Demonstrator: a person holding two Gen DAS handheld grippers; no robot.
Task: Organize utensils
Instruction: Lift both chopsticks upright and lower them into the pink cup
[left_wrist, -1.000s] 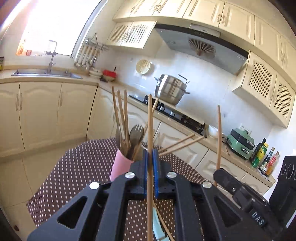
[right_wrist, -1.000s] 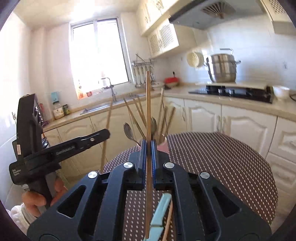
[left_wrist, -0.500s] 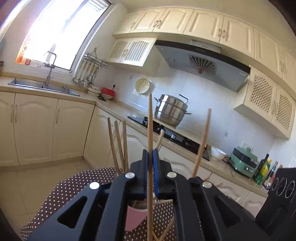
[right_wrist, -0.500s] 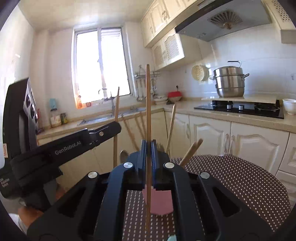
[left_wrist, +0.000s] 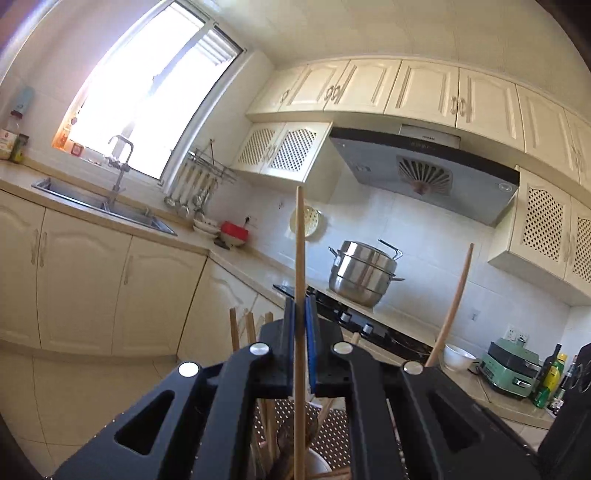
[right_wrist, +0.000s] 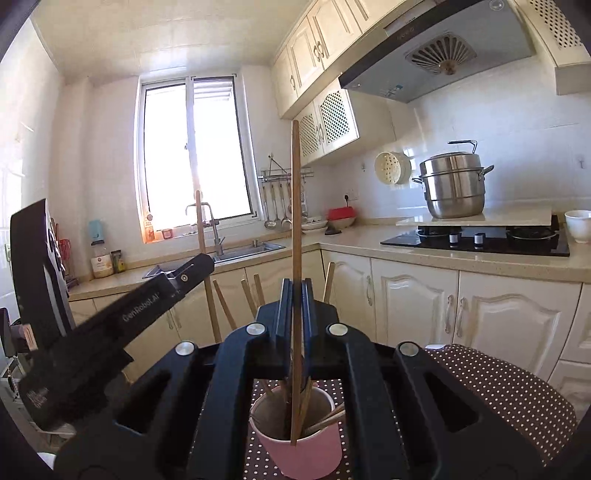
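In the left wrist view my left gripper (left_wrist: 301, 308) is shut on an upright wooden chopstick (left_wrist: 299, 251), whose lower end hangs over a cup (left_wrist: 319, 459) of utensils. My right gripper (right_wrist: 295, 293) is shut on a second upright chopstick (right_wrist: 294, 221). That stick's lower tip sits at the near rim of the pink cup (right_wrist: 301, 448), which holds several wooden and metal utensils. The left gripper (right_wrist: 205, 264) shows at the left of the right wrist view with its chopstick (right_wrist: 202, 236). The right hand's chopstick (left_wrist: 456, 302) stands to the right in the left wrist view.
The cup stands on a table with a brown dotted cloth (right_wrist: 502, 387). Behind are cream cabinets, a sink (right_wrist: 236, 254), a hob (right_wrist: 476, 238) with a steel steamer pot (right_wrist: 452, 182), and a white bowl (right_wrist: 578, 225) on the counter.
Both grippers have risen and come in over the cup, each still holding its chopstick. The cup has slid from ahead of the fingers to beneath them.
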